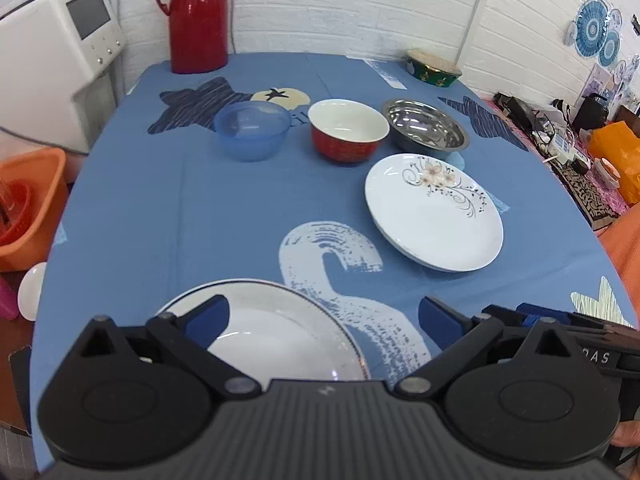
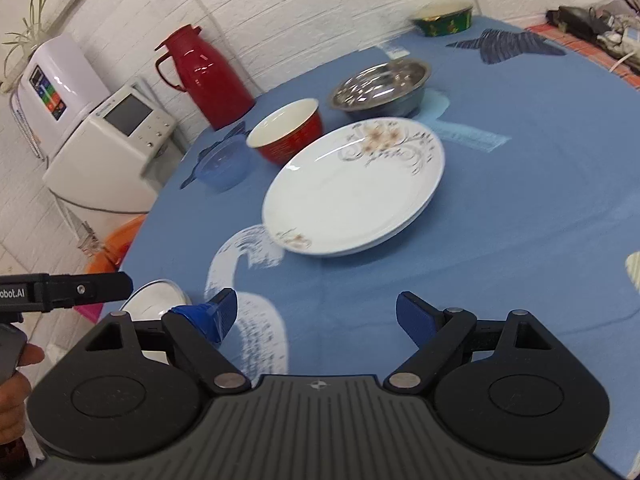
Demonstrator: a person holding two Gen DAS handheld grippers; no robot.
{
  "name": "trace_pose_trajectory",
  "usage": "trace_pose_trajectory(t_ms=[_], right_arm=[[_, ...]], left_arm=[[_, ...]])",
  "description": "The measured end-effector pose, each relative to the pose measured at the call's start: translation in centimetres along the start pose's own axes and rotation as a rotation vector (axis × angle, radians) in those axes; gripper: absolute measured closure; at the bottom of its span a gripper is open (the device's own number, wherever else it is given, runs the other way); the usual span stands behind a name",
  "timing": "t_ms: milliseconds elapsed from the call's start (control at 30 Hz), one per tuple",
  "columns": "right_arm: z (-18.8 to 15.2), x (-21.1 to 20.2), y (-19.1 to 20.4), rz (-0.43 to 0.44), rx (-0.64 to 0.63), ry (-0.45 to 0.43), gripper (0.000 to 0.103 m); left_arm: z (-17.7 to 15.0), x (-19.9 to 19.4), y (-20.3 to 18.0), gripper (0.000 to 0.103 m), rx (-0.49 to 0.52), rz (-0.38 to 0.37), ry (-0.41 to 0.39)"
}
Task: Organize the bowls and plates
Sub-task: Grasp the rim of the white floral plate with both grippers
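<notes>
Now we hold both tools with their blue-padded fingers spread wide and nothing between them. Our left gripper [image 1: 322,316] hovers low over a silver-rimmed white plate [image 1: 276,320] at the near edge of the worktop [image 1: 200,208], which is covered in a blue cloth printed with stars and a white swirl; the left finger sits above the plate's inside, the right finger beyond its rim. Our right gripper [image 2: 316,316] hangs over bare cloth, and from its view the same rimmed plate shows only as a sliver at the left, behind the other tool. Farther out lies a white ceramic plate with a painted flower and dark scrolls [image 2: 354,184], resting flat by itself. Behind it stand three bowls in a row, close but apart: a translucent blue plastic bowl [image 1: 252,130], a red bowl with a white inside [image 1: 348,130] and a shiny steel bowl [image 1: 426,128]. At the far edge sits a green and gold lidded tin [image 1: 434,68], and in the far left corner a tall red thermos jug [image 1: 196,16].
</notes>
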State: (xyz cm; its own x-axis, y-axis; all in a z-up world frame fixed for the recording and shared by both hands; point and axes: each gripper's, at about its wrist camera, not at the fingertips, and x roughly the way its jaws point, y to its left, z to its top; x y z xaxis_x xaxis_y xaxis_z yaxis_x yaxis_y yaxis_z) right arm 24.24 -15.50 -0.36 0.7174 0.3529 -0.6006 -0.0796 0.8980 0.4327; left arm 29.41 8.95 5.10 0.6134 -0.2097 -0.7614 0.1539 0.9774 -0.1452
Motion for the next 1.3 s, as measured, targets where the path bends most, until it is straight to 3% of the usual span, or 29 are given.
trace_pose_trajectory(t_ms=[233, 400, 600, 800, 967, 1300], right_arm=[[1.7, 0.4, -4.4, -0.036, -0.019, -0.009, 0.029], [4.4, 2.6, -5.2, 0.016, -0.033, -0.016, 0.029], [9.0, 7.5, -4.9, -0.083, -0.135, 0.024, 0.029], [9.2, 10.4, -4.9, -0.106, -0.253, 0.104, 0.029], [8.3, 11.3, -3.7, -0.112, -0.399, 0.090, 0.027], [8.6, 11.8, -3.3, -0.131, -0.388, 0.097, 0.026]], left_arm=[[1.9, 4.0, -2.0, 0.004, -0.026, -0.041, 0.061], [4.4, 6.8, -1.8, 0.004, -0.097, -0.073, 0.078], [7.4, 12.0, -2.2, 0.004, -0.164, -0.132, 0.159], [8.4, 15.5, -2.9, 0.004, -0.151, -0.079, 0.186], [8.2, 16.8, -3.4, 0.004, -0.130, -0.066, 0.197], [7.7, 17.5, -4.1, 0.004, -0.083, -0.041, 0.194]])
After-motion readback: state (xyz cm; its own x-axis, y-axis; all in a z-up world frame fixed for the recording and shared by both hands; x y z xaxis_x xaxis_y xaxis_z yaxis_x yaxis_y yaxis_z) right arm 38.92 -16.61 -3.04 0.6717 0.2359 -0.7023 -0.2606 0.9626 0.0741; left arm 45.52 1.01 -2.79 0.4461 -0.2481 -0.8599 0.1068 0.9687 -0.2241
